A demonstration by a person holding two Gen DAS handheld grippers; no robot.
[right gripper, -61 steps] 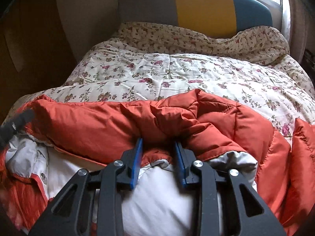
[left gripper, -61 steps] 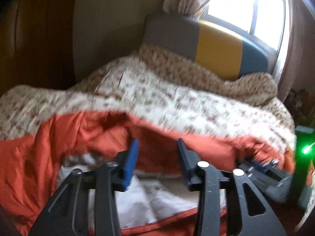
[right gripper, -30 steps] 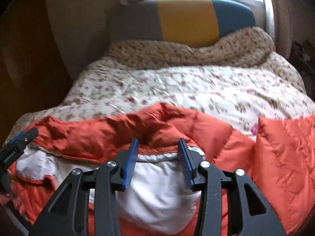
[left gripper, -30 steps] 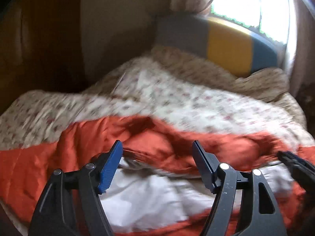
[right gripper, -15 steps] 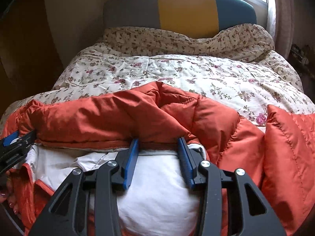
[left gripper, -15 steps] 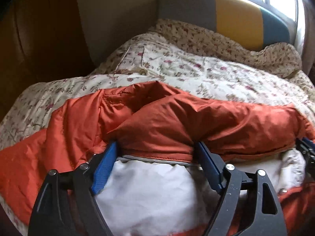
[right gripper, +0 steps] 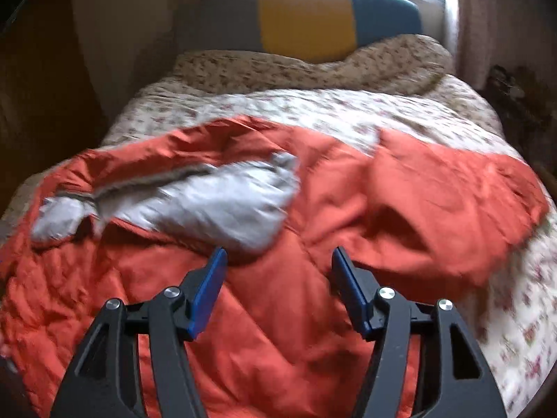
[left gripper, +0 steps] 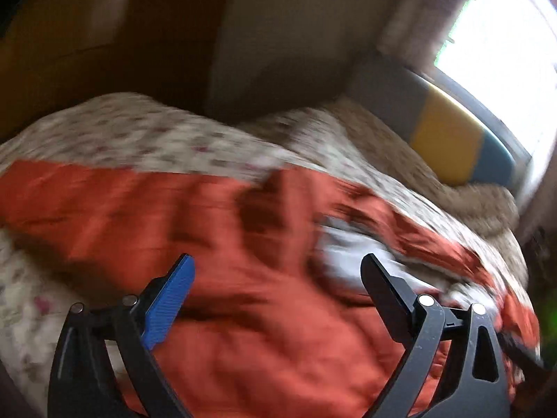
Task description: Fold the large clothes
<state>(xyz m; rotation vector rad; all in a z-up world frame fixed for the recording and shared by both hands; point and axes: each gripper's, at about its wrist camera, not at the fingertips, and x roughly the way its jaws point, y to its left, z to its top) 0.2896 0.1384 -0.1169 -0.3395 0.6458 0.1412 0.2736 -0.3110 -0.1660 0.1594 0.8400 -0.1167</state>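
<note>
An orange padded jacket [right gripper: 264, 306] with a pale grey lining [right gripper: 216, 205] lies spread across the near part of the bed, the lining showing along its top fold. It also shows in the blurred left wrist view [left gripper: 216, 230]. My right gripper [right gripper: 278, 285] is open and empty, raised above the jacket's middle. My left gripper [left gripper: 275, 296] is open wide and empty, above the jacket's left part.
The bed has a floral quilt [right gripper: 313, 108] and a grey, yellow and teal headboard [right gripper: 306, 17] under a bright window. A dark wooden wall [left gripper: 87, 52] runs along the left side. The quilt's right side [right gripper: 522, 313] lies beside the jacket.
Both grippers have let go of the jacket's folded edge and pulled back and up. The right jaws have opened wider. The jacket now lies flatter, and the left view has swung left.
</note>
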